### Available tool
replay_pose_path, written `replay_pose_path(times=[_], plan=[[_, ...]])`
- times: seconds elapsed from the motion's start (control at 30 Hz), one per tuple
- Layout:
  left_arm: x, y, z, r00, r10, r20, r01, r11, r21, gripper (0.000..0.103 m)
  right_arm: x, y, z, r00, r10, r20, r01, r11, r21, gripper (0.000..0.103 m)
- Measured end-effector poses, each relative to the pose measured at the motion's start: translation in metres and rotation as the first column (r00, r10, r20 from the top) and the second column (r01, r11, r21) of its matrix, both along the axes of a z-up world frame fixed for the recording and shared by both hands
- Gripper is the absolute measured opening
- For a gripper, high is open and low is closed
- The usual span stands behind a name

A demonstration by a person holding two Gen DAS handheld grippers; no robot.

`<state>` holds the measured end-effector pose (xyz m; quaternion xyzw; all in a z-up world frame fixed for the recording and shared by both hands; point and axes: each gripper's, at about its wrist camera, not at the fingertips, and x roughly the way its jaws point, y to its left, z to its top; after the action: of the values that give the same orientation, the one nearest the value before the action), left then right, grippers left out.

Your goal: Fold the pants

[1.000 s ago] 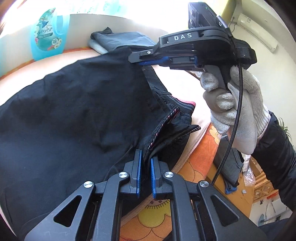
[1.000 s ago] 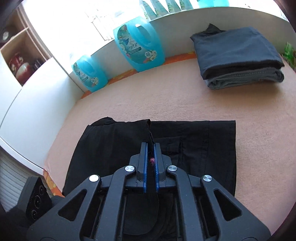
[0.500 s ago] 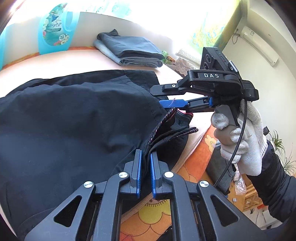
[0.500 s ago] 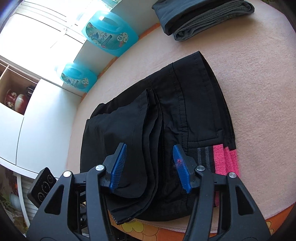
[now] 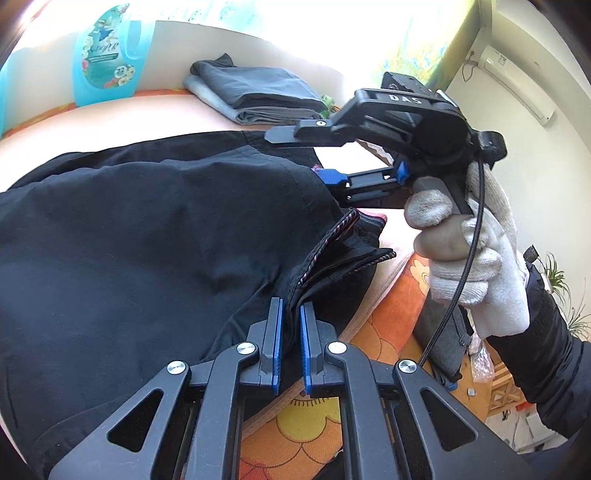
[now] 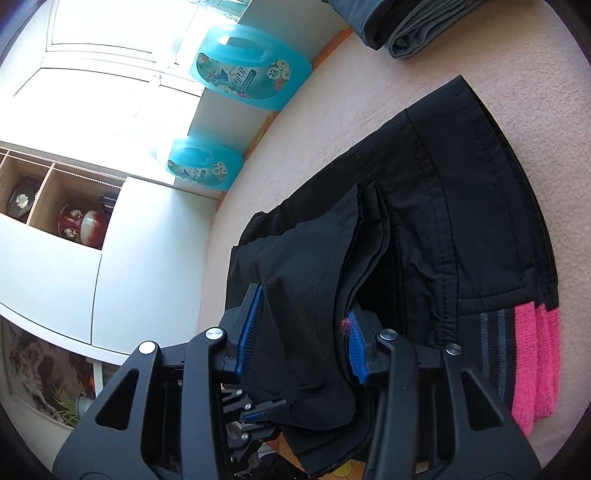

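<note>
Peach bedding carried limp black pants; left hand-held gripper pinched their edge, right hand-held gripper was closing around the folded layers beside it, best held at seams.

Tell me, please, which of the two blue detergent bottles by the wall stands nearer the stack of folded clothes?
The larger-looking bottle, upper in the right wrist view; the other bottle sits farther along the wall towards the shelf, away from the folded stack.

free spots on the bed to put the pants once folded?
Bare pink cover between the black pants and the folded stack; also between pants and detergent jugs. Crowded at the near edge, where both grippers work.
</note>
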<state>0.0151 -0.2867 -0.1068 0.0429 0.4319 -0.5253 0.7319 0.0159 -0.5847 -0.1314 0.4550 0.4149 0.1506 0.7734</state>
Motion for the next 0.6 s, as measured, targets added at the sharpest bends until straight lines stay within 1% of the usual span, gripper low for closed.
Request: replay_pose_path(times=[0.03, 0.07, 0.1, 0.13, 0.17, 0.23, 0.27, 0.33, 0.4, 0.43, 0.47, 0.53, 0.6], plan=[[0.000, 0.000, 0.000, 1.000, 0.000, 0.001, 0.000, 1.000, 0.000, 0.007, 0.006, 0.001, -0.002, 1.000, 0.006, -0.005, -0.006, 1.000, -0.004, 0.042], [0.000, 0.000, 0.000, 1.000, 0.000, 0.001, 0.000, 1.000, 0.000, 0.007, 0.012, 0.003, -0.004, 1.000, 0.009, -0.011, -0.009, 1.000, -0.013, 0.036], [0.000, 0.000, 0.000, 1.000, 0.000, 0.003, 0.000, 1.000, 0.001, 0.007, 0.016, 0.004, -0.004, 1.000, 0.002, -0.015, -0.002, 0.999, -0.033, 0.026], [0.000, 0.000, 0.000, 1.000, -0.001, 0.004, 0.001, 1.000, 0.002, 0.007, 0.019, 0.007, -0.003, 1.000, 0.000, -0.009, 0.000, 0.999, -0.054, 0.021], [0.000, 0.000, 0.000, 1.000, -0.001, 0.004, 0.001, 1.000, 0.001, 0.007, 0.020, 0.011, 0.002, 1.000, 0.002, 0.004, -0.002, 0.996, -0.087, 0.013], [0.000, 0.000, 0.001, 1.000, 0.000, 0.004, 0.000, 1.000, -0.002, 0.007, 0.018, 0.023, 0.019, 0.998, 0.020, 0.053, -0.009, 0.979, -0.202, 0.010], [-0.001, 0.000, 0.001, 1.000, -0.001, 0.004, 0.001, 1.000, -0.004, 0.007, 0.015, 0.032, 0.031, 0.996, 0.036, 0.083, -0.011, 0.960, -0.281, 0.008], [-0.001, -0.001, 0.002, 1.000, -0.007, 0.003, 0.007, 1.000, -0.010, 0.007, 0.008, 0.046, 0.053, 0.990, 0.065, 0.128, -0.003, 0.901, -0.433, 0.006], [-0.002, -0.004, 0.004, 1.000, -0.020, -0.001, 0.020, 1.000, -0.021, 0.007, 0.002, 0.053, 0.068, 0.986, 0.083, 0.145, 0.010, 0.836, -0.549, 0.005], [-0.003, -0.006, 0.005, 1.000, -0.028, -0.001, 0.028, 0.999, -0.026, 0.007, 0.002, 0.052, 0.071, 0.987, 0.080, 0.136, 0.014, 0.812, -0.583, 0.005], [-0.004, -0.008, 0.005, 0.999, -0.042, 0.001, 0.042, 0.999, -0.026, 0.007, 0.003, 0.048, 0.069, 0.990, 0.075, 0.116, 0.009, 0.801, -0.599, 0.005], [-0.006, -0.011, 0.007, 0.999, -0.048, 0.002, 0.048, 0.998, -0.028, 0.007, 0.005, 0.038, 0.061, 0.995, 0.053, 0.079, 0.006, 0.795, -0.607, 0.005], [-0.008, -0.010, 0.009, 0.998, -0.061, -0.013, 0.061, 0.998, -0.035, 0.007, 0.006, 0.032, 0.052, 0.998, 0.040, 0.051, 0.002, 0.775, -0.632, 0.004]])
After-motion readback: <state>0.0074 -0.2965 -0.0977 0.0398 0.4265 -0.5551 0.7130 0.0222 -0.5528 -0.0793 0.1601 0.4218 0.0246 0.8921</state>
